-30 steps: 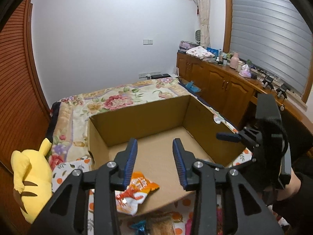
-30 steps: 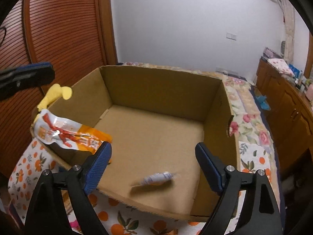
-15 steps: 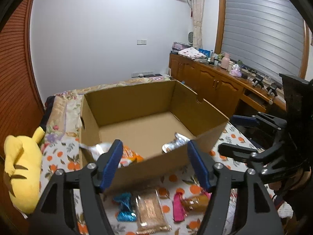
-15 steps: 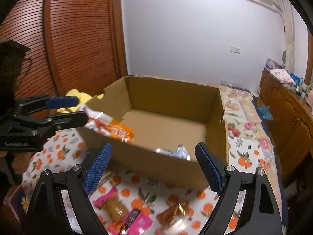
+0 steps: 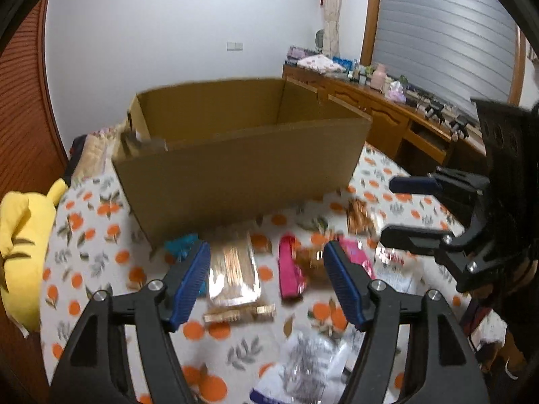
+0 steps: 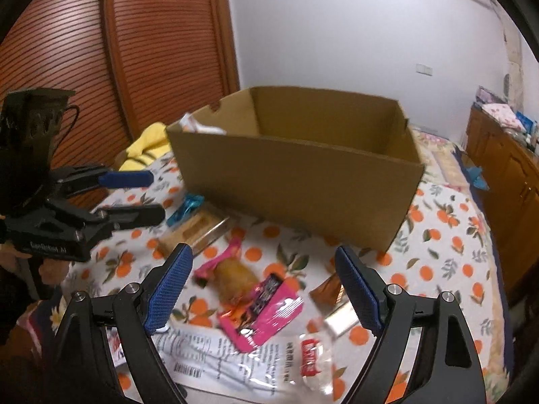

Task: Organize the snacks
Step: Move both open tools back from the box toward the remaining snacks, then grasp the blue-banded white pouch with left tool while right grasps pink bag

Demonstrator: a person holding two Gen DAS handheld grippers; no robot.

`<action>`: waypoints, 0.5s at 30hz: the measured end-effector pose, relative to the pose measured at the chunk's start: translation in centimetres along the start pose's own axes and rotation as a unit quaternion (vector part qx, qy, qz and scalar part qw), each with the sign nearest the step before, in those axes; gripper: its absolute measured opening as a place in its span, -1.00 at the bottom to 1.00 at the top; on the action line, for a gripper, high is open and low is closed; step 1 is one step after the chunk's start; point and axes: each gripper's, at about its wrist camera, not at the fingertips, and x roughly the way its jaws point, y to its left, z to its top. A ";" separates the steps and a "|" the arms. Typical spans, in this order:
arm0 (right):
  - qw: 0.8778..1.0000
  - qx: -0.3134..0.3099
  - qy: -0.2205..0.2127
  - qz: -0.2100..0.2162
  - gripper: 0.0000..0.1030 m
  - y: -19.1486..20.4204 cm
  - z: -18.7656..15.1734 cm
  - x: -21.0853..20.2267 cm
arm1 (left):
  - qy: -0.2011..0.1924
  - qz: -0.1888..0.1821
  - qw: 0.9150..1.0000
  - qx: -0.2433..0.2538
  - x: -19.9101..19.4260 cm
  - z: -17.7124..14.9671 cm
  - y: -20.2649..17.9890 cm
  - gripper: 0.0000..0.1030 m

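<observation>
Hovering over the orange-print cloth (image 5: 84,262), the left gripper (image 5: 266,282) has its jaws released with nothing held; they have just been opening wider. Between its blue pads in the left wrist view lie a long clear packet of brown sticks (image 5: 235,276) and a pink bar (image 5: 289,269), both flat on the cloth in the lower middle of the frame. The right gripper (image 6: 266,289) is also released and empty, though its jaws have just been closing a little. Under it, in the lower middle of the right wrist view, lie a pink packet (image 6: 262,309), a brown snack (image 6: 235,276) touching it, and a white printed bag (image 6: 219,360) at the bottom edge. A teal wrapper (image 6: 187,207) lies near the front wall of the cardboard box (image 6: 296,181), which stands behind all the snacks in the centre of both frames. A yellow plush toy (image 5: 23,256) is at the left edge of the left wrist view.
</observation>
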 end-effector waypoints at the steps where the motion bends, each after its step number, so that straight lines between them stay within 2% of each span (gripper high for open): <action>1: 1.000 -0.004 0.004 0.003 0.63 0.2 -0.2 0.3 | 0.003 0.000 1.000 -0.001 0.1 -0.5 0.0 0.36; 10: 0.997 -0.043 0.053 0.036 0.47 2.0 -1.3 3.8 | 0.048 -0.014 0.999 -0.003 1.1 -4.9 -0.7 0.36; 15: 0.994 -0.067 0.077 0.037 0.45 2.4 -1.1 5.4 | 0.063 -0.022 0.998 -0.002 1.0 -6.7 -1.1 0.36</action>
